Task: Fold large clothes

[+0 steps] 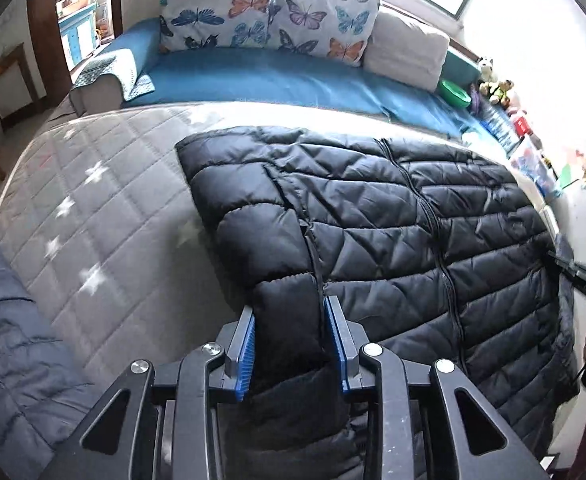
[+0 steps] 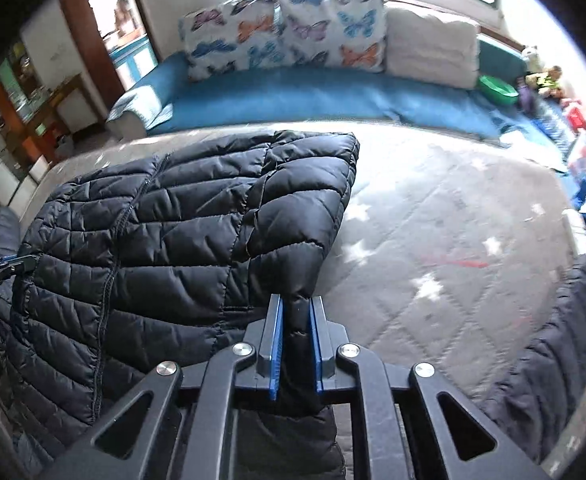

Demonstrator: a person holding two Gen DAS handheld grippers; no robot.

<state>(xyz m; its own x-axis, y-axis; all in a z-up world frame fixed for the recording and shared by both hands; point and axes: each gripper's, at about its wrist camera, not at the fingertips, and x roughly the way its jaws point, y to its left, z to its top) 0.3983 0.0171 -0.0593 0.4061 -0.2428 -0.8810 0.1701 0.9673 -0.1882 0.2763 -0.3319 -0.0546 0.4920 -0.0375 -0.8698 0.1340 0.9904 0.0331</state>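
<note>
A: Starting nearest, what is the left gripper (image 1: 289, 340) doing?

B: Its blue pads are pinching a padded end of the black puffer jacket (image 1: 393, 220), apparently a sleeve folded along the jacket's left edge. The right gripper (image 2: 296, 342) is clamping the matching padded end on the right side, its pads squeezed close on the fabric.

A: And the jacket itself?

B: It is lying flat, zipper up, on the quilted grey mattress (image 1: 105, 208), spreading away from both tools toward the blue sofa (image 1: 277, 80) and the butterfly cushions (image 1: 265, 12) beyond.

A: So which step is under way?

B: I'm judging it as the start of a fold, with both near ends gripped. The next move is probably calling for lifting the two ends together and carrying them toward the far edge, keeping the hands level so the slippery shell is not bunching.

A: Is either view adding anything?

B: The left view is showing the whole zipper line and toys by the wall; the right view is showing bare mattress to the jacket's right and another dark quilted garment (image 2: 553, 340) at the edge.
</note>
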